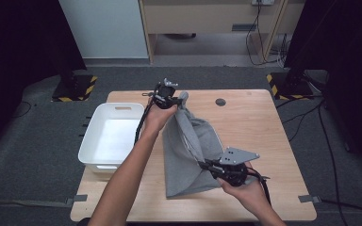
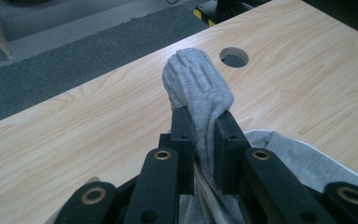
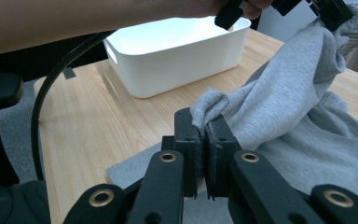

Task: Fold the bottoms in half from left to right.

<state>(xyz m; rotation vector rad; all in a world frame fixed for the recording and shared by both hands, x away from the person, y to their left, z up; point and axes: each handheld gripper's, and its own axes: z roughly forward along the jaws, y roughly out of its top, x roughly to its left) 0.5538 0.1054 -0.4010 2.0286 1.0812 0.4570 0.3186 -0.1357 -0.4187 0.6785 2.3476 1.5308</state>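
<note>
While clamped, sweatshirt (image 1: 188, 146) spans both grippers.

Wooden table (image 1: 259, 127) — white bin (image 1: 111, 136) and grey garment (image 1: 188, 160) resting on it.

Lab or test room — grey carpet floor (image 1: 33, 141), hazard-striped stand bases (image 1: 75, 89), loose cables (image 1: 264, 52), lone wooden worktop (image 1: 259, 127).
</note>
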